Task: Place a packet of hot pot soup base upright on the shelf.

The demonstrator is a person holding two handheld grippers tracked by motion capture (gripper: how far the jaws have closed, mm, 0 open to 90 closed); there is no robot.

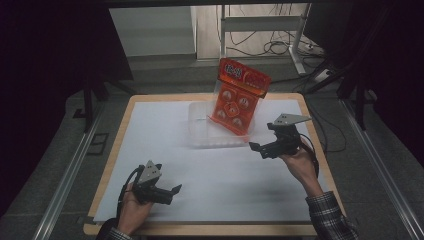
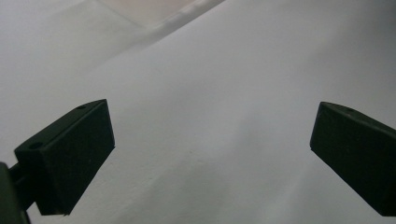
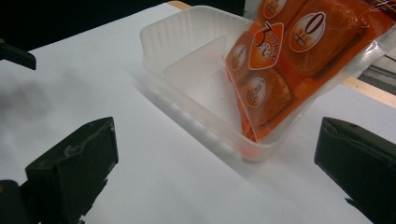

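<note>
An orange snack packet (image 1: 237, 95) (image 3: 280, 60) stands tilted in a clear plastic tray (image 1: 200, 131) (image 3: 187, 46) at the back middle of the table, leaning toward the tray's right end. My right gripper (image 1: 258, 148) (image 3: 215, 168) hovers just right of the tray, pointing left at it, open with nothing between its jaws. Over the white sheet at the front left, my left gripper (image 1: 175, 192) (image 2: 212, 158) is held open and empty, pointing right.
White paper (image 1: 165, 150) covers the wooden table (image 1: 120, 130). Beyond the far edge are a metal frame leg (image 1: 299, 35) and cables on the floor (image 1: 270, 47). Dark curtains hang at both sides.
</note>
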